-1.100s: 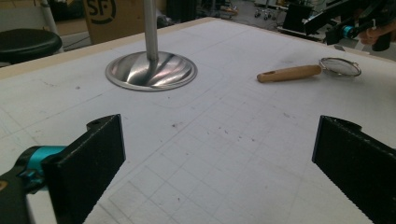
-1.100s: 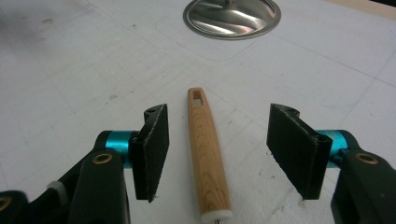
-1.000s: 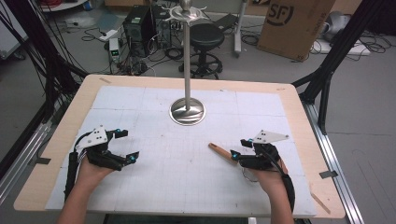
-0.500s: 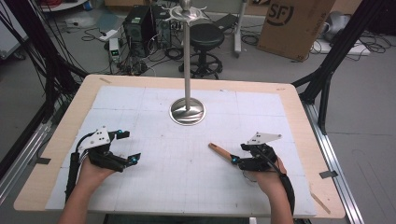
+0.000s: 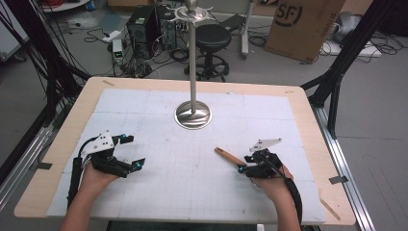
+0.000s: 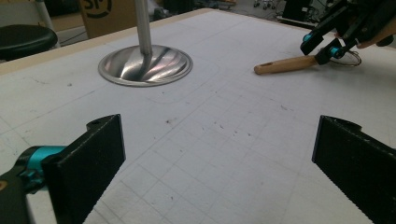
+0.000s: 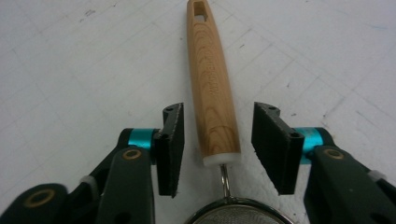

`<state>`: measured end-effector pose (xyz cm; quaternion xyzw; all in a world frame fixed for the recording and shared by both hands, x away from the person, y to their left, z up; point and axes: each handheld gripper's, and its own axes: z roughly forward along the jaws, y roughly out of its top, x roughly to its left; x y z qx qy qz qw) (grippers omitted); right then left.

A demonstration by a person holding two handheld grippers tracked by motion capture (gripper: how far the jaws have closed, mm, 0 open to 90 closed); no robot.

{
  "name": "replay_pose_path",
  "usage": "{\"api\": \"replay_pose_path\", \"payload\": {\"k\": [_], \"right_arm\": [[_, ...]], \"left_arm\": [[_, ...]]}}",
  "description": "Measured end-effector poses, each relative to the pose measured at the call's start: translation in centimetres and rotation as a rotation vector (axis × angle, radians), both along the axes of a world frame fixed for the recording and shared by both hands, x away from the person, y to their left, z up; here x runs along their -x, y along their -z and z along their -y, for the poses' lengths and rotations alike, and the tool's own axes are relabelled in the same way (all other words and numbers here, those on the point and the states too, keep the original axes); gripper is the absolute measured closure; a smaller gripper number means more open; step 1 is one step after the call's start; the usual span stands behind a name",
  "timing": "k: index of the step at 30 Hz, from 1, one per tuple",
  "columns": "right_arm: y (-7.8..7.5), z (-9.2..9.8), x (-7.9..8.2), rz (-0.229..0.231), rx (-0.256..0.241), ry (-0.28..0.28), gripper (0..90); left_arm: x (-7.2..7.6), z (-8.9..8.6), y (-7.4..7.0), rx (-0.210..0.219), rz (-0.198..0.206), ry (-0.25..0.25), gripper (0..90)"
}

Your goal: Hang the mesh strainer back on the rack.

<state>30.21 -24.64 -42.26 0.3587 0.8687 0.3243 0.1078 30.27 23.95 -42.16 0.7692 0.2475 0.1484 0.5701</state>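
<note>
Looking down from the high view, I have a wooden table [image 5: 62, 144] topped with a white gridded mat [image 5: 192, 183], faintly smudged in places. A tall metal stand [image 5: 193, 72] rises from a round, shiny base [image 5: 193, 115] set toward the far middle of the mat. Beyond the table the grey floor is cluttered: a black stool [image 5: 214, 38], a dark computer tower [image 5: 144, 21] with a tangle of cables, a cardboard box [image 5: 300, 24] at the far right, and black frame legs on both sides. My left gripper [image 5: 130, 153] rests near the front left of the mat, jaws spread wide with nothing between them; its own view shows both black pads [image 6: 88, 163] well apart over bare grid. My right gripper [image 5: 243, 166] sits at the front right, and its view shows the jaws open on either side of a wooden handle [image 7: 212, 84], close to it but not touching. That handle belongs to a small mesh strainer [image 7: 238, 212] lying flat on the mat, the handle pointing toward the stand's base and the wire rim just under the gripper. From the left gripper view the handle lies well off to the right of the base.
</note>
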Motion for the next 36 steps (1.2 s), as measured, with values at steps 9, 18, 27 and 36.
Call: {"api": "replay_pose_path", "payload": {"k": [9,18,27,36], "right_arm": [[0.8,-1.0,-0.3,-0.008,0.043,0.031,66.2],[0.8,-1.3,-0.3,-0.009,0.045,0.074,63.0],[0.3,-1.3,-0.7,-0.058,0.097,0.029,61.8],[-0.4,-2.1,-1.4,-0.113,0.194,-0.004,61.7]], "left_arm": [[0.0,0.0,0.1,-0.01,-0.002,-0.002,3.1],[0.0,-0.1,0.1,-0.014,-0.001,-0.004,3.1],[-0.2,-0.6,0.3,-0.036,-0.008,-0.024,3.1],[-0.1,-0.6,0.3,-0.035,-0.007,-0.022,3.1]]}}
